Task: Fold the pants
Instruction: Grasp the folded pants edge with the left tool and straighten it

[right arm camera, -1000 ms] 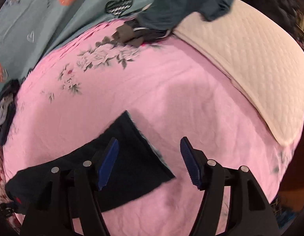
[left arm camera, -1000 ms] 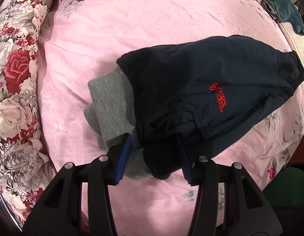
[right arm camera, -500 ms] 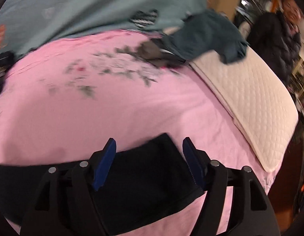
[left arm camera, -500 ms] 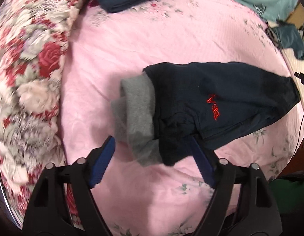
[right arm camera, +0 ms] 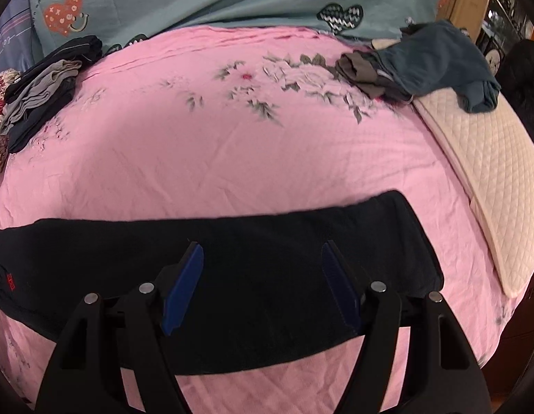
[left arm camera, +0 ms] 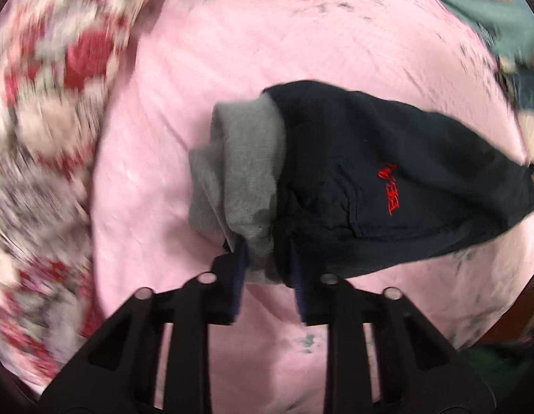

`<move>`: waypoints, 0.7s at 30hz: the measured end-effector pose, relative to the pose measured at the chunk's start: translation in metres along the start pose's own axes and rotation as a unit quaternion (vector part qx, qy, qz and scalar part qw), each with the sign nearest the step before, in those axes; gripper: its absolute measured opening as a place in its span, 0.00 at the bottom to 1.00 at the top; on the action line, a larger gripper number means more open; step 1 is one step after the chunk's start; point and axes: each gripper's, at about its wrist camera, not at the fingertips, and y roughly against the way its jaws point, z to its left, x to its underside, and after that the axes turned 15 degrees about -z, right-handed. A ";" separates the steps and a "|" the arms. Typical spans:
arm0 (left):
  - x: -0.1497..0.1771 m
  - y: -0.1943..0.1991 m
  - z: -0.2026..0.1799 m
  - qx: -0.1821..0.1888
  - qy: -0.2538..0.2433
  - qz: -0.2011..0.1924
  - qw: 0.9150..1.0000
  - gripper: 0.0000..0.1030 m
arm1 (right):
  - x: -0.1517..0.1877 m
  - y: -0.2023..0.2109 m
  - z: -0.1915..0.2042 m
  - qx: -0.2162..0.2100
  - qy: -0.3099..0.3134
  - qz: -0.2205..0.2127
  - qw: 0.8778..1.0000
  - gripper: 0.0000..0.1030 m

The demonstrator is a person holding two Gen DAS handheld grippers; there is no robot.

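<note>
Here the left gripper [left arm camera: 269,269] seems clamped on the navy pants' [left arm camera: 387,186] grey waistband [left arm camera: 242,165] — the right gripper [right arm camera: 261,286] hangs spread over the leg end.

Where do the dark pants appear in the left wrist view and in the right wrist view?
Left wrist view: the dark pants lie right of centre, grey waistband at the left gripper.
Right wrist view: they stretch across the lower half, under the right gripper.
Shared landmark: the red logo.
</note>
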 end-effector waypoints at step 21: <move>-0.051 0.043 -0.014 0.092 0.005 -0.073 0.993 0.73 | 0.017 0.003 -0.114 -0.011 -0.184 0.024 0.983 0.82</move>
